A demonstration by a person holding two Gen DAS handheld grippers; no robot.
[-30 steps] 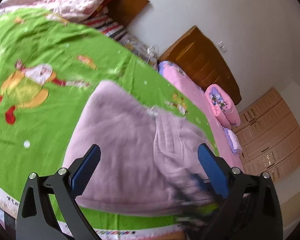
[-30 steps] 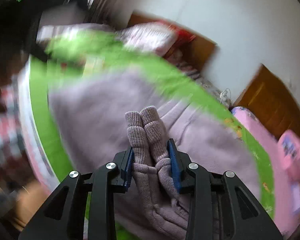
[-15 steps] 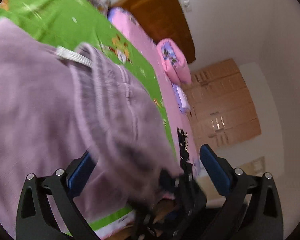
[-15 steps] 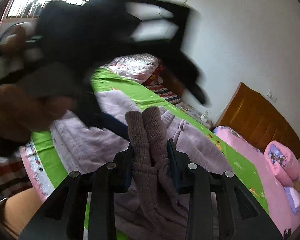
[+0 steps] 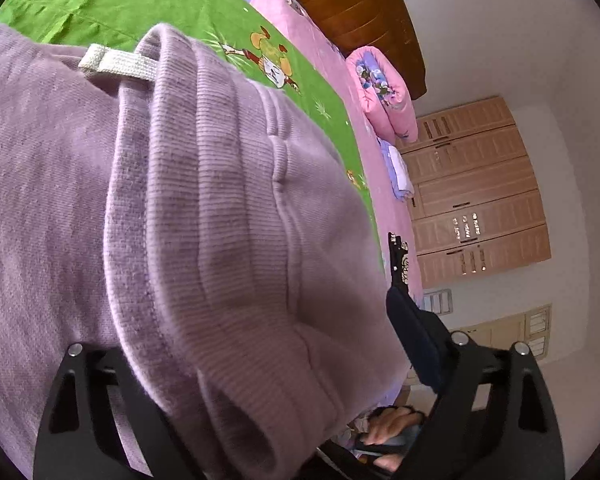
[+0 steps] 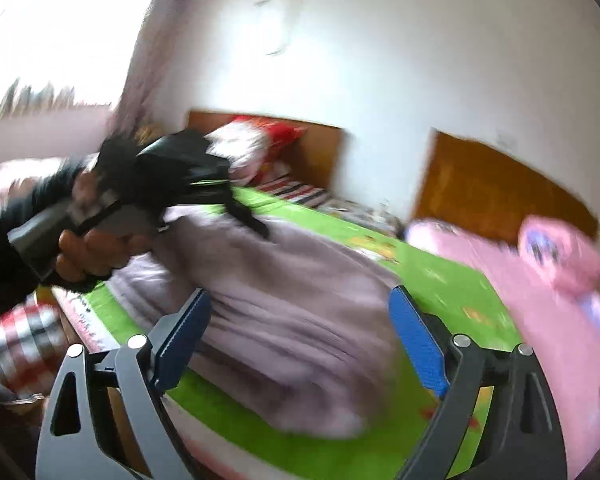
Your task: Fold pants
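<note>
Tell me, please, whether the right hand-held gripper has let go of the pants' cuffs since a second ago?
Yes. The right hand-held gripper has released the cuffs; its jaws are opening, nothing between them, and it has backed away from the pants on the green bedspread.

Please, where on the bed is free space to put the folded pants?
Free: green sheet between the purple pants and the pink quilt; also the strip before the pants. Crowded: the headboard end with pillows.

bed (image 6: 452, 280) | green sheet (image 5: 112, 12) on top | purple pants (image 6: 284, 312) lie on sheet | pink blanket (image 6: 512, 280) beside
</note>
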